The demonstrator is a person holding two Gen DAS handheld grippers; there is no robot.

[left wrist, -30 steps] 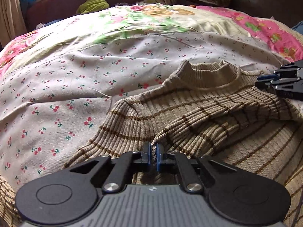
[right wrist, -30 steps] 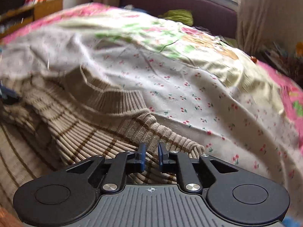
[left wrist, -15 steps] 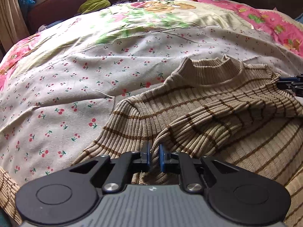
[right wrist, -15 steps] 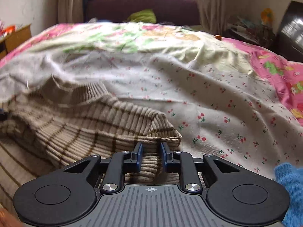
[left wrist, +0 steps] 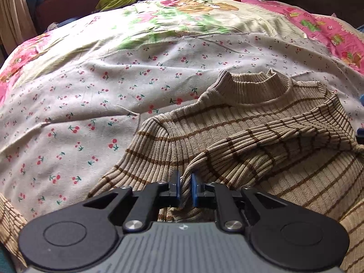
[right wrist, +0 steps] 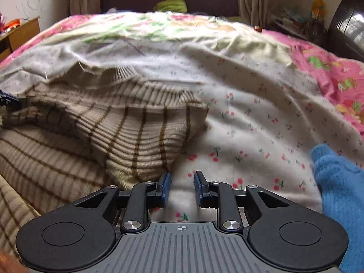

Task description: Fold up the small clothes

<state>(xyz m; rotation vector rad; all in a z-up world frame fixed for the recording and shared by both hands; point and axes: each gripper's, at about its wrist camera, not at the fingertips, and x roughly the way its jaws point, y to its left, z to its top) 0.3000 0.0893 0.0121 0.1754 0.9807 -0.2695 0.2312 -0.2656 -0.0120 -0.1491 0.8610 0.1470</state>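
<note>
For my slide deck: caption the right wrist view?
Right gripper opening, fingers empty, beside the striped sweater's folded sleeve on the cherry-print sheet.

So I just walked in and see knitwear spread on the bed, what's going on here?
A person with a claw in each hand is folding a striped beige sweater on the cherry-print bedspread. The left claw pinches a fold of the sleeve. The right claw is opening over bare bedspread with nothing between its fingers. A blue knit item lies beside it.
</note>
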